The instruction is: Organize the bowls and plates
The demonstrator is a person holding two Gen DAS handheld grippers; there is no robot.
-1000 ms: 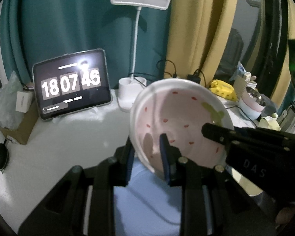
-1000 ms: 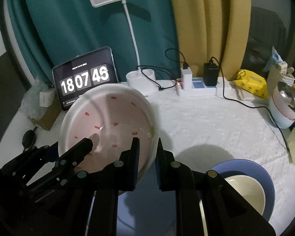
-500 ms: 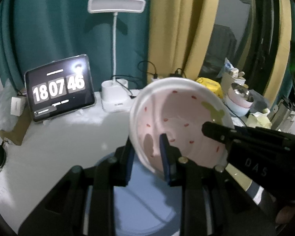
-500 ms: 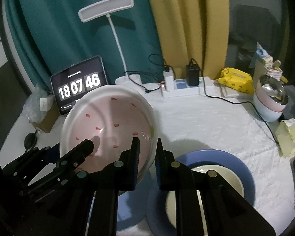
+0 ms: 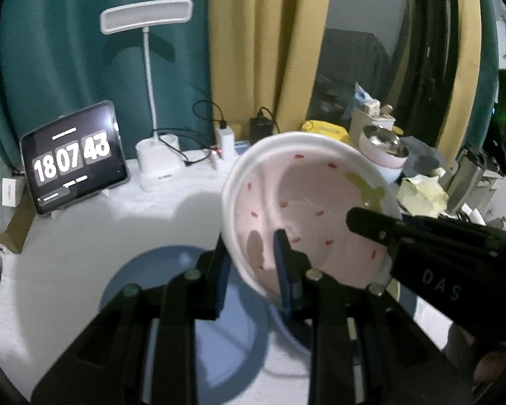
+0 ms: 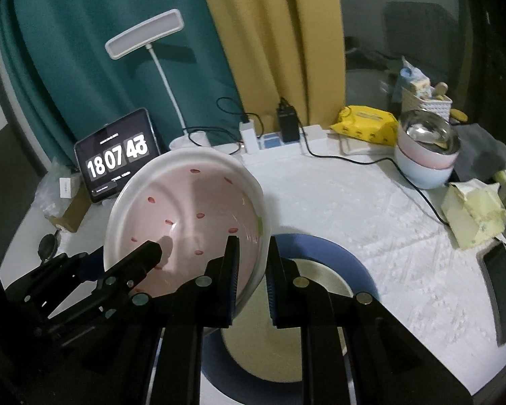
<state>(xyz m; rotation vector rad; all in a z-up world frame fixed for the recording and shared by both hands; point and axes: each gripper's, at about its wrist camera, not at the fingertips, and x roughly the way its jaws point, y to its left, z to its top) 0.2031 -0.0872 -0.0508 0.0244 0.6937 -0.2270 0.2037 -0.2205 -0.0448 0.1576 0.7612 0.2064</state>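
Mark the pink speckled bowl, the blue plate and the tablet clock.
pink speckled bowl (image 6: 192,216), right wrist view, on its inner wall.
blue plate (image 6: 334,249), right wrist view, on its far rim.
tablet clock (image 5: 72,162), left wrist view, on the lit digits.

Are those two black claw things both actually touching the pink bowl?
Touching. In each wrist view, that gripper's fingers clamp the pink bowl rim, one finger inside and one outside.

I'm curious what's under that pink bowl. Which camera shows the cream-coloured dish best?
The right wrist view: the cream dish sits inside the blue plate, partly behind the fingers. The left wrist view shows only blue plates, with the pink bowl blocking it.
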